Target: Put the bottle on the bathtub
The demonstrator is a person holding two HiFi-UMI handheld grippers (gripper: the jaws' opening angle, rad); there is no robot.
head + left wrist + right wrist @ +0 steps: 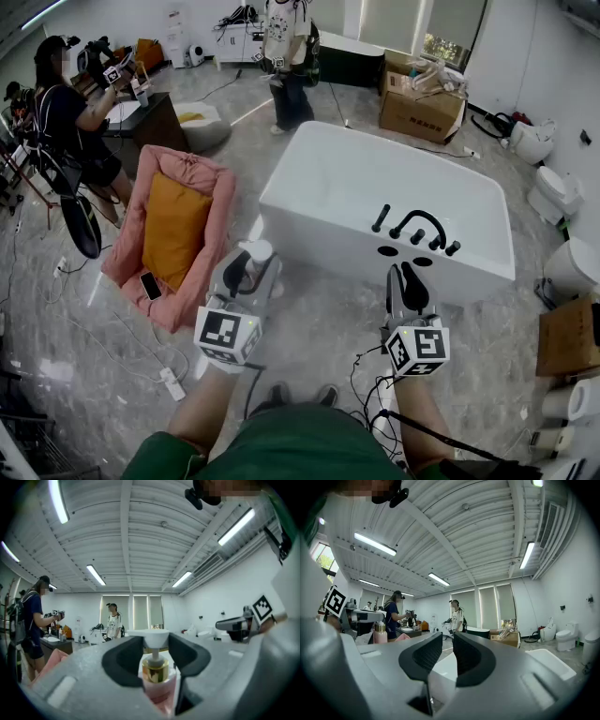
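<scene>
Pink bottle (157, 688) sits clamped upright between the left gripper's (155, 657) jaws.

The bathtub (356, 187) stands ahead, with the faucet (412, 225) on its near rim, toward the right. A cushion (173, 230) lies left of the tub, a phone (150, 285) on its near edge. The left gripper (246, 270) has the bottle (257, 251) before the tub's near left corner (just short of the rim). The right gripper (410, 278) is before the faucet. A box (420, 108) and a person (286, 56) are behind the tub. Another person (70, 122) is by the counter (155, 117), far left.
</scene>
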